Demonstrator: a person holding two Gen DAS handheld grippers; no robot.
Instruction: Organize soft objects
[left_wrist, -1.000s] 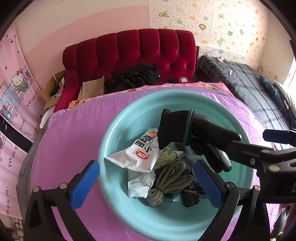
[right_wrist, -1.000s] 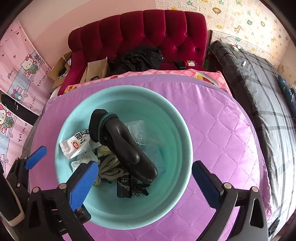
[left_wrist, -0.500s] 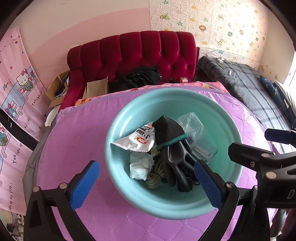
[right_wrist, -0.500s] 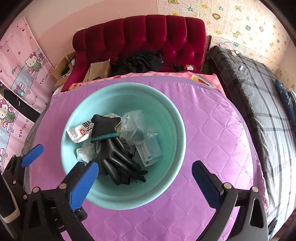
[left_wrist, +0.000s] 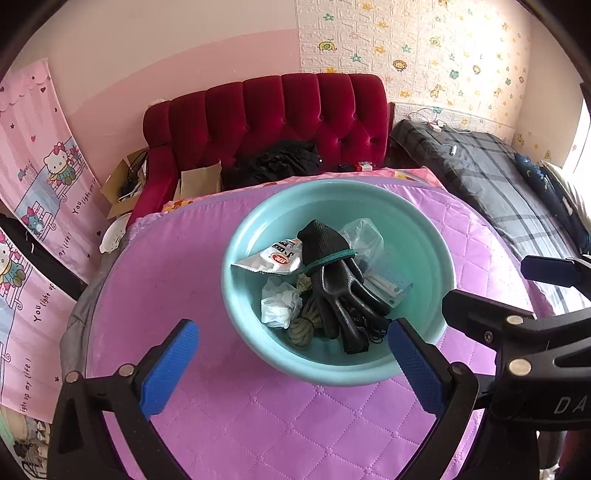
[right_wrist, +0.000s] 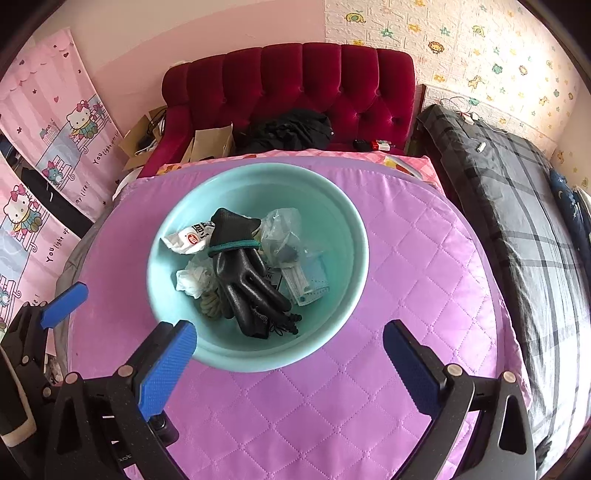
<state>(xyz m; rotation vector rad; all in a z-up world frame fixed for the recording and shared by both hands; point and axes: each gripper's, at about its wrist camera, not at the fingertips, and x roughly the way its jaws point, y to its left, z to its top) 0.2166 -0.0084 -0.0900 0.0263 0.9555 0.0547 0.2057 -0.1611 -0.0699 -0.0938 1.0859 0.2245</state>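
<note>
In the left wrist view, one teal basin (left_wrist: 424, 236) is seen at centre frame on a purple quilted worktop (left_wrist: 177, 273). One black glove (left_wrist: 334, 280) is laid in it over one white snack packet (left_wrist: 271, 258), one crumpled tissue (left_wrist: 279, 302), one rope coil (left_wrist: 303, 326) and one clear bag (left_wrist: 364, 236). The left tool (left_wrist: 291, 363) is held spread and empty at the lower frame, the glove just above it. Items under the glove are hard to make out.

In the right wrist view, the same basin (right_wrist: 347, 221) and glove (right_wrist: 247, 280) are seen left of centre. The right tool (right_wrist: 290, 363) is spread wide, holding nothing, with the glove above it. The left tool is cut off at the lower left edge.
</note>
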